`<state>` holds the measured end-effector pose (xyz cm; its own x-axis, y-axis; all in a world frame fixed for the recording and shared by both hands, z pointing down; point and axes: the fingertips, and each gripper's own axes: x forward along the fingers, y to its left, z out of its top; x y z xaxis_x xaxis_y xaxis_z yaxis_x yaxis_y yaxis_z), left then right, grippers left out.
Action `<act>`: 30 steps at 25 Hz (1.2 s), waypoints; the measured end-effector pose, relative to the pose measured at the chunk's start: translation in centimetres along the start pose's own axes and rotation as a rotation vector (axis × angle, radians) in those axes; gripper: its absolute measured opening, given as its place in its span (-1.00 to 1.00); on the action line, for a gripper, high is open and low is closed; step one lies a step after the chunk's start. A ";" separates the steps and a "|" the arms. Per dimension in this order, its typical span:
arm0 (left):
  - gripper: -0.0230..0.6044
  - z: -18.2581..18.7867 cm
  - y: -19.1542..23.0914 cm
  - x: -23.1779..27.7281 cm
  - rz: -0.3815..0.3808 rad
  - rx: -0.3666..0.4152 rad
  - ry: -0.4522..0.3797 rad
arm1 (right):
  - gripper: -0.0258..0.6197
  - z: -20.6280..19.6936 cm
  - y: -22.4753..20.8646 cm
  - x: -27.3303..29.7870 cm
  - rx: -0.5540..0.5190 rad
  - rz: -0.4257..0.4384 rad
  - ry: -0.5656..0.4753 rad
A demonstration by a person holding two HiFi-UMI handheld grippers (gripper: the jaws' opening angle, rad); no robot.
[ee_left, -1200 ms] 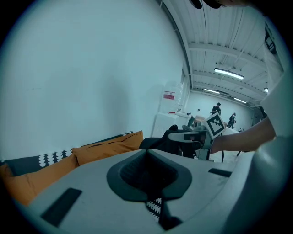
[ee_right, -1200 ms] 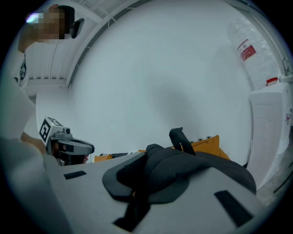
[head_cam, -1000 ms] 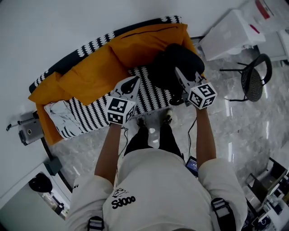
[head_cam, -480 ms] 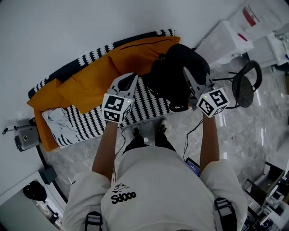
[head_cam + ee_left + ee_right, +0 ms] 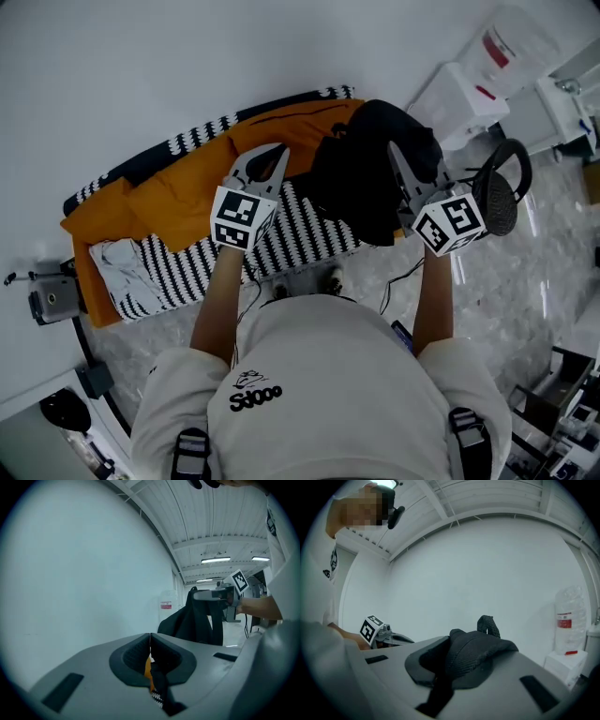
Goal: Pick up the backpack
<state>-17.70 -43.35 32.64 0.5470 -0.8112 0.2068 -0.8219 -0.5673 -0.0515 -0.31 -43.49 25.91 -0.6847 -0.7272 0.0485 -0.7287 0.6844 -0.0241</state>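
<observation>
The black backpack (image 5: 361, 187) hangs above the sofa's right end, under my right gripper (image 5: 398, 150). In the right gripper view, that gripper (image 5: 454, 637) is shut on the backpack's padded black top strap (image 5: 476, 656), and a small webbing loop (image 5: 487, 623) sticks up behind. My left gripper (image 5: 274, 152) is level with it, over the orange cushions. Its jaws (image 5: 150, 637) meet, with a thin black strap (image 5: 161, 686) hanging from between them. The left gripper view shows the backpack (image 5: 192, 625) dangling from the right gripper (image 5: 201, 595).
A sofa with orange back cushions (image 5: 178, 192) and a black-and-white striped seat (image 5: 300, 230) stands against the white wall. A white cloth (image 5: 112, 258) lies at its left end. A black chair (image 5: 497, 192) and white boxes (image 5: 469, 94) stand to the right. Cables lie on the marble floor.
Both grippers have risen. The backpack has come up off the striped seat with them and now hangs clear of it.
</observation>
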 end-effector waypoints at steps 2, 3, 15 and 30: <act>-0.86 1.3 -0.5 -0.5 0.005 0.011 -0.026 | -0.77 0.8 0.4 -0.7 -0.028 -0.009 0.002; -0.86 1.9 -0.8 -0.8 0.007 0.017 -0.040 | -0.77 1.3 0.6 -1.1 -0.038 -0.013 0.004; -0.86 8.4 -3.5 -4.6 -0.004 0.099 -0.155 | -0.77 4.0 3.0 -5.1 -0.068 -0.030 -0.006; -0.86 9.4 -5.3 -5.9 -0.025 0.113 -0.159 | -0.77 2.8 4.6 -6.1 -0.051 -0.024 0.052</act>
<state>-15.06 -36.84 22.52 0.5925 -0.8038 0.0532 -0.7896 -0.5925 -0.1596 0.45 -36.07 22.73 -0.6642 -0.7409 0.0998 -0.7423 0.6694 0.0289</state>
